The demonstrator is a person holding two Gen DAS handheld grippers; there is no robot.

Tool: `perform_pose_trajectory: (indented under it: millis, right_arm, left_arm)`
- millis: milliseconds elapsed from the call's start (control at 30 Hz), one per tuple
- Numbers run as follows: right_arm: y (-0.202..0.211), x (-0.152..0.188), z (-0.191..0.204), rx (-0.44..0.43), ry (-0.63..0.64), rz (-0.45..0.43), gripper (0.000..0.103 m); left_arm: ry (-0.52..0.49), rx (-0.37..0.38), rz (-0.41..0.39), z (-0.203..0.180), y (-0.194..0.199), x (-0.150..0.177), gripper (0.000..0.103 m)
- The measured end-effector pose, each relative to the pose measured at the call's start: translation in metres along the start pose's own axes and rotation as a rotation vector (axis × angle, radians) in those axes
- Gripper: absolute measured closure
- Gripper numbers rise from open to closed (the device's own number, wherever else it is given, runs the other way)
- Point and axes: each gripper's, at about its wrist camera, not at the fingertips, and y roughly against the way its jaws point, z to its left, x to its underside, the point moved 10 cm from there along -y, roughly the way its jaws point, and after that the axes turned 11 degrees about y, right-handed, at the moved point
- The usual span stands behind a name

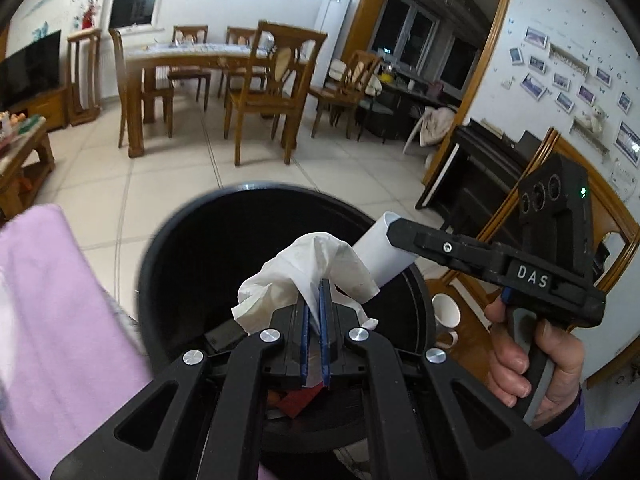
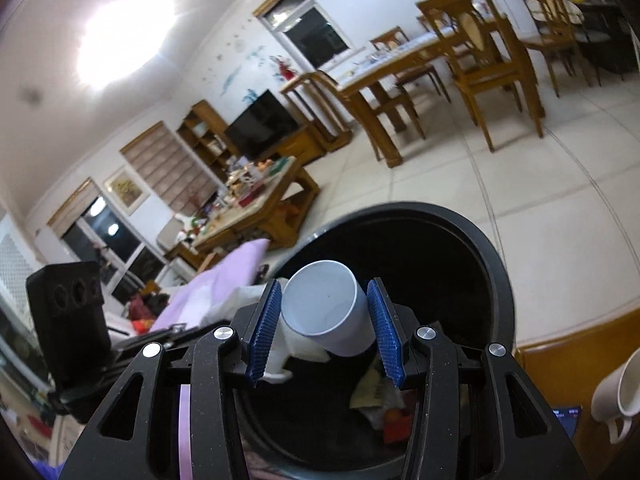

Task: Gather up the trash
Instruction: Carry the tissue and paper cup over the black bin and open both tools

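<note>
My left gripper (image 1: 316,292) is shut on a crumpled white tissue (image 1: 304,272) and holds it over the open mouth of a black trash bin (image 1: 192,248). My right gripper (image 2: 324,316) is shut on a white paper cup (image 2: 324,312), lying sideways between the blue pads, also above the bin (image 2: 472,256). In the left wrist view the right gripper (image 1: 390,226) comes in from the right with the cup (image 1: 380,256) next to the tissue. Scraps of trash (image 2: 380,400) lie at the bin's bottom.
A pink cloth (image 1: 60,320) lies left of the bin. A white mug (image 1: 446,316) stands on a wooden surface to the right. A dining table with chairs (image 1: 208,76), a coffee table (image 2: 256,200) and tiled floor lie beyond.
</note>
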Motion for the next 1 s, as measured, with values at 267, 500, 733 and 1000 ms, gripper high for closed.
perform_pose_trajectory:
  millis: [267, 500, 733, 1000]
  right_arm:
    - [-0.024, 0.010, -0.013, 0.006, -0.026, 0.028, 0.057]
    - [-0.034, 0.016, -0.005, 0.016, -0.051, 0.048, 0.054]
    - [-0.032, 0.008, 0.011, 0.024, -0.034, 0.030, 0.030]
    - [-0.051, 0.002, 0.074, -0.010, 0.043, 0.052, 0.028]
  left_arm:
    - [-0.009, -0.028, 0.042, 0.008, -0.018, 0.008, 0.097]
    - [0.015, -0.042, 0.058, 0.014, -0.016, 0.009, 0.090]
    - [0.005, -0.066, -0.023, 0.014, 0.020, 0.004, 0.020]
    - [0.077, -0.095, -0.092, 0.057, 0.086, 0.013, 0.020]
